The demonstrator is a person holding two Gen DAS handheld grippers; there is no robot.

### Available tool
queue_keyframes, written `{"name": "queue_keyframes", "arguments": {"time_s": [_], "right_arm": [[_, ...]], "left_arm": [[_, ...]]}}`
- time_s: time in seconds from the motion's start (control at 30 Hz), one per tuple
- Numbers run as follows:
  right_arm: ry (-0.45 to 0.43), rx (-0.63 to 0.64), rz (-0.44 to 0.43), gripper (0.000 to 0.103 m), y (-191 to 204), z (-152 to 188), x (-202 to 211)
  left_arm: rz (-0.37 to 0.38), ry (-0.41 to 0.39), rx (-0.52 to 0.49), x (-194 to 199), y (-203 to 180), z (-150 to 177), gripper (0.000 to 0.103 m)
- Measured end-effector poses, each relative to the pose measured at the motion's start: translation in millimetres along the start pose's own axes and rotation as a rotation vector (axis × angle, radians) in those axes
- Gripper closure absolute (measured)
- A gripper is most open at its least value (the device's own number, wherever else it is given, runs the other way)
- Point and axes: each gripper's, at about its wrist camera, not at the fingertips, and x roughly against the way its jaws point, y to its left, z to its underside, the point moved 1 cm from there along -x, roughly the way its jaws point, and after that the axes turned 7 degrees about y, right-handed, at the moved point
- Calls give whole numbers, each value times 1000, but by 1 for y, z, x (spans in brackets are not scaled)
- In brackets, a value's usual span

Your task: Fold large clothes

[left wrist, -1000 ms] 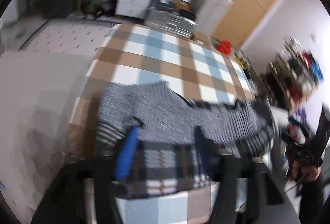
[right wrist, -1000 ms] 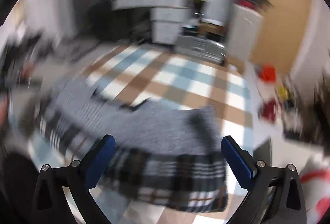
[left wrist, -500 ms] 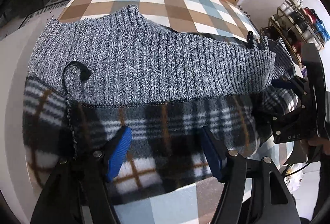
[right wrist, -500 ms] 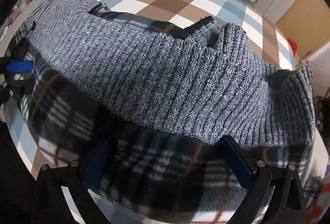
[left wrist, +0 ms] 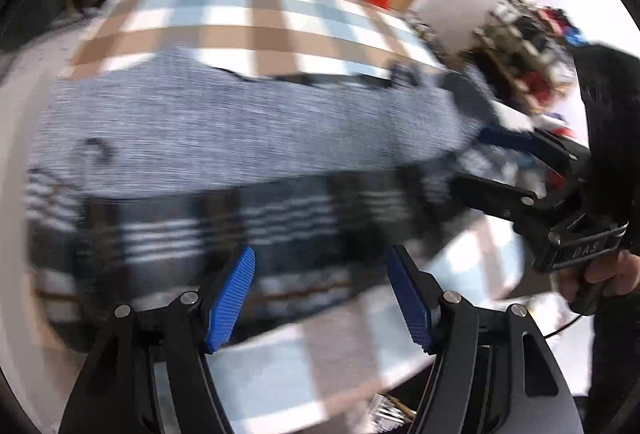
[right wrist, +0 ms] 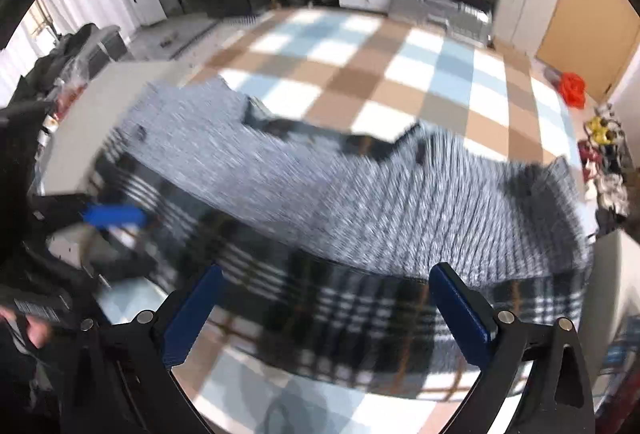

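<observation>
The big garment (right wrist: pixel 360 194) (gray knit over dark plaid) lies partly folded on the checked table (right wrist: pixel 360 74), more folds to go, and the left gripper (left wrist: pixel 320 290) and right gripper (right wrist: pixel 324 310) hang above it, jaws apart, holding nothing.

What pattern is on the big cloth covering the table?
The tablecloth has big checks of brown, light blue and white. The right wrist view shows it best.

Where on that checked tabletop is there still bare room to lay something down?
The far half of the checked tablecloth, beyond the grey knit edge of the garment, lies bare up to the cabinets. A thin strip shows at the near edge in front of the plaid part. The near middle is crowded: cloth, plus the open left gripper and right gripper.
</observation>
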Motion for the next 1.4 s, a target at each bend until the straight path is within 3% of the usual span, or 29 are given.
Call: {"name": "queue_keyframes", "arguments": {"time_s": [0.13,0.27,0.37,0.47,0.63,0.73,0.87,1.0,1.13,1.2,1.3,1.4], "right_arm": [[-43,41,22,0,0,5,20],[68,-43,136,0,-45,13,-9],[129,7,304,0,-64,27,-34],[158,41,333,0,-73,33,-52],[189,-9,369,0,-74,36,-67],[239,1,333,0,-76,28,-55],[88,-36,250,0,-78,1,-10],[18,-35,235,0,-74,-23,10],[67,-9,313,0,-86,-47,-16],[86,-36,329,0,-102,-47,-27],[151,-100,444,0,-128,-47,-57],[204,-185,371,0,-150,-36,-78]], "left_arm": [[2,42,22,-22,-1,-8,39],[58,62,36,-43,14,-14,32],[137,58,68,-37,24,-8,32],[151,56,55,-35,26,-8,32],[99,13,-13,-33,13,5,32],[71,29,-14,-23,7,6,32],[73,-3,-27,8,9,6,32],[-70,-105,-14,44,36,13,32],[-200,-154,165,43,87,9,32],[-190,-138,226,29,101,4,32],[-199,-115,253,9,114,3,32],[-210,-140,247,2,112,3,31]]}}
